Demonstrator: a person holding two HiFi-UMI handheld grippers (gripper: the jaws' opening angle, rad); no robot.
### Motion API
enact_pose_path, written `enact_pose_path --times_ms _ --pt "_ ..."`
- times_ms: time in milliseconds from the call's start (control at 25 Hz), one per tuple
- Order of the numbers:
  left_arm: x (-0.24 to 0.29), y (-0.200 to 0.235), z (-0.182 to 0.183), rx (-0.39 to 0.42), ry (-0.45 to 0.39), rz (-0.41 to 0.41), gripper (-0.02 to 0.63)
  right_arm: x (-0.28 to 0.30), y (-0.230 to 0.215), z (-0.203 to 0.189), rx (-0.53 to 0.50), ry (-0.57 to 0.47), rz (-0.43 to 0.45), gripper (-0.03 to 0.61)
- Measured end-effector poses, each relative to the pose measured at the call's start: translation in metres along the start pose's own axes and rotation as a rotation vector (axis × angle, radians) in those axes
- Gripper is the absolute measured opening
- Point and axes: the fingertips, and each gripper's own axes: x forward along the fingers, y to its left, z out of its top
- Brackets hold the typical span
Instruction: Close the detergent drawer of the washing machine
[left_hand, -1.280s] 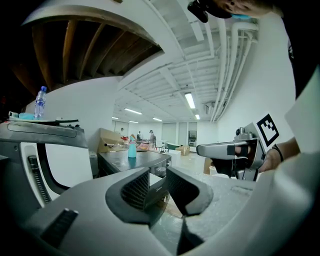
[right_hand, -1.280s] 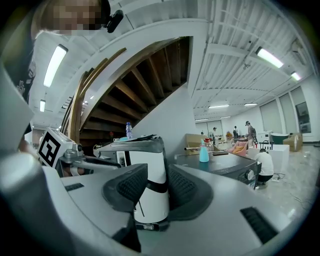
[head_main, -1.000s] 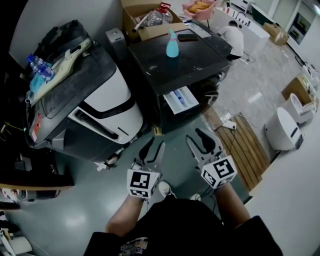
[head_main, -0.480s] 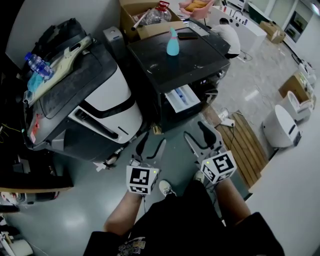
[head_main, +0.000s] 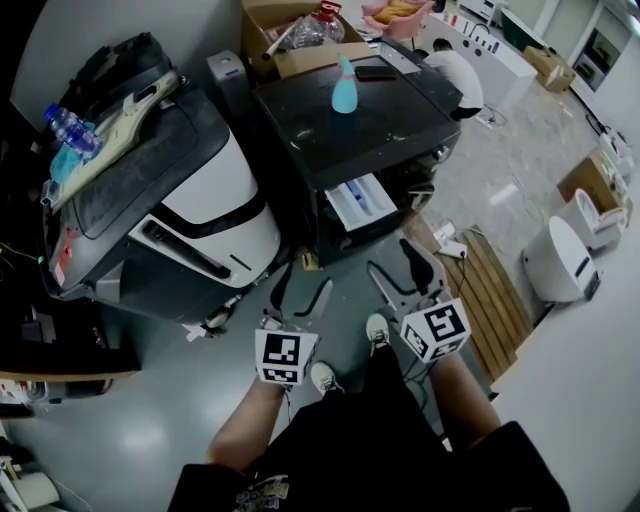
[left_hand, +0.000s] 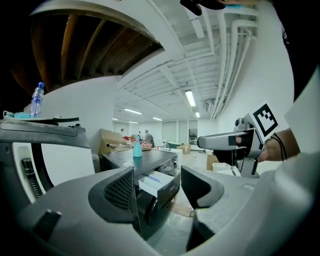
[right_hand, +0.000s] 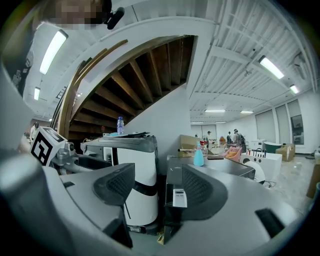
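Observation:
The black washing machine (head_main: 370, 130) stands ahead of me, with its white detergent drawer (head_main: 360, 203) pulled out of the front. My left gripper (head_main: 303, 282) and right gripper (head_main: 390, 258) hover side by side over the floor short of it, apart from it. Both have just been opening and stand wide open with nothing between the jaws. In the left gripper view the drawer (left_hand: 156, 182) shows between the open left gripper (left_hand: 157, 175). In the right gripper view the drawer (right_hand: 179, 198) sits beside the right jaw of the right gripper (right_hand: 155, 187).
A blue bottle (head_main: 344, 88) and a phone stand on the washer's top. A large white and black machine (head_main: 200, 210) is close on the left. A wooden pallet (head_main: 490, 290) and a power strip lie to the right. A cardboard box (head_main: 290, 40) sits behind; a person (head_main: 455, 75) crouches farther back.
Both grippers' jaws have spread wider and both have moved a little forward toward the washer. A foot has stepped forward between the arms.

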Motion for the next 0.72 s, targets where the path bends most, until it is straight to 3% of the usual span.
enact_pose_path --times_ms 720 --pt "0.124 -0.026 -0.049 -0.051 0.116 0.108 0.281 0.033 -0.139 -0.068 0.009 0.144 0.051 0.293"
